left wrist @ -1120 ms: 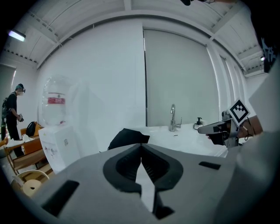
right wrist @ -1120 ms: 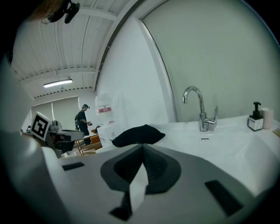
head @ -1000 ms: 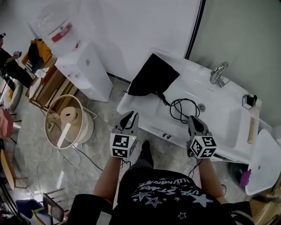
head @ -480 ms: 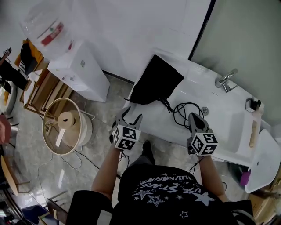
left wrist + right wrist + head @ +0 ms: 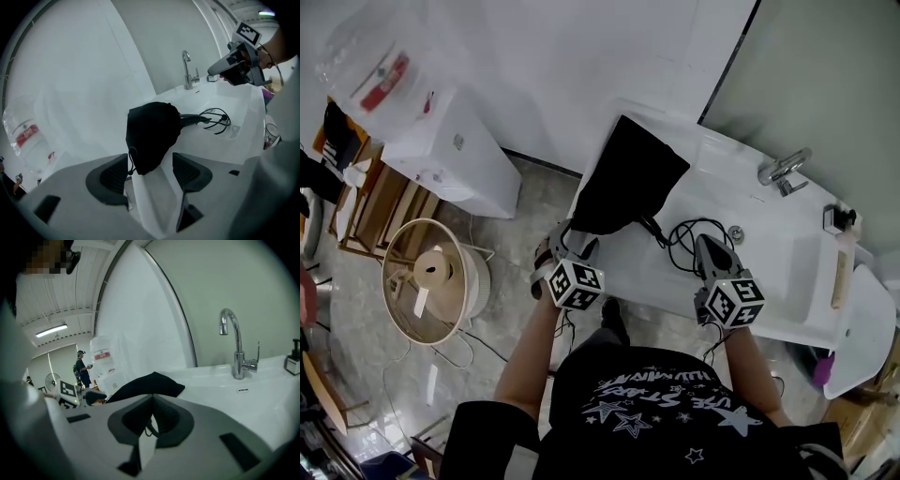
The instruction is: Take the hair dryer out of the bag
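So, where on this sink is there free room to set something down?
Free: the basin right of the cord, in front of the faucet, and the back ledge between the bag and the faucet. Crowded: the left end, under the bag and cord.

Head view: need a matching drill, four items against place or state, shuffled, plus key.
1. bag
2. cord
3. faucet
4. right hand-held gripper

A. jaws together
B. coiled in loops on the sink
C. chrome, at the sink's far edge
D. black cloth, at the sink's left end

Pairs: 1-D, 2-B, 3-C, 4-A
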Demonstrator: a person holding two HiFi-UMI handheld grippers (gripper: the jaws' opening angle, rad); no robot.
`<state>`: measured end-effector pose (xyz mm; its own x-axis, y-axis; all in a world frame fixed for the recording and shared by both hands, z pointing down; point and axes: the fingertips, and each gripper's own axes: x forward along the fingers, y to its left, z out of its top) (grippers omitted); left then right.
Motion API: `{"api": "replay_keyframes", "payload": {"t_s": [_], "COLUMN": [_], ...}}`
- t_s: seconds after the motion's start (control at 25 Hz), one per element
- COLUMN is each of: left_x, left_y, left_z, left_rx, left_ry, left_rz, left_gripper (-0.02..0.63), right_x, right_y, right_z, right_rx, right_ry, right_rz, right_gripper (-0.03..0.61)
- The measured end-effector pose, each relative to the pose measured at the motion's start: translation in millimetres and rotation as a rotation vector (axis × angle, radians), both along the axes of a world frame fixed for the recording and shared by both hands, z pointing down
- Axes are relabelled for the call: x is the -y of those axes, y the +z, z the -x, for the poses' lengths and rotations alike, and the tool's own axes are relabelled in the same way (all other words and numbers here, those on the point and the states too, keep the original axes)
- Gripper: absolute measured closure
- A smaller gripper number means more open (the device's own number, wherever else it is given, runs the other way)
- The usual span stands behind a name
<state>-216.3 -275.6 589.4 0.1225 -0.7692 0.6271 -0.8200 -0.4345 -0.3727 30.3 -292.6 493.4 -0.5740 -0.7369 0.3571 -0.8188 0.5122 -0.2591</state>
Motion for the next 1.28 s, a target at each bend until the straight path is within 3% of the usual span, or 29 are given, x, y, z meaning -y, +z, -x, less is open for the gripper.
{"api": "replay_keyframes", "payload": {"t_s": [0.08,0.24,0.48,0.64,0.72,0.96,1.28], "left_x": [6.0,16.7,29.5,35.7,39.1,48.5,63.7], "left_y": [5.1,7.7,1.9,-9.0,-16.8,-21.5,-31.0], "left_z": [2.1,5.8,8.4,8.8,9.2,6.6,2.9], "left_rx": [0.014,0.035,0.072,0.052,0.037,-0.032,-0.078], "left_ry": [0.003,0.015,0.04,0.033,0.033,0.059,0.042], "left_rz": [0.0,-0.023,-0.059,-0.103,-0.113,-0.073,-0.032], "left_gripper": [0.306,0.343,0.429,0.546,0.581,0.591,0.592], "right_x": [2.8,6.5,8.3,8.4,9.1,14.1,21.5], "right_y": [0.1,5.2,15.4,24.3,30.8,51.9,66.2], "right_z": [7.2,18.6,32.4,39.3,41.0,50.1,77.3], "right_rx": [0.005,0.003,0.022,0.019,-0.006,-0.142,-0.171], "right_ry": [-0.021,-0.049,-0.061,-0.074,-0.072,-0.117,-0.225], "right_rz": [0.001,0.024,0.076,0.105,0.12,0.128,0.145], "right_gripper": [0.571,0.49,0.27,0.165,0.146,0.143,0.211]}}
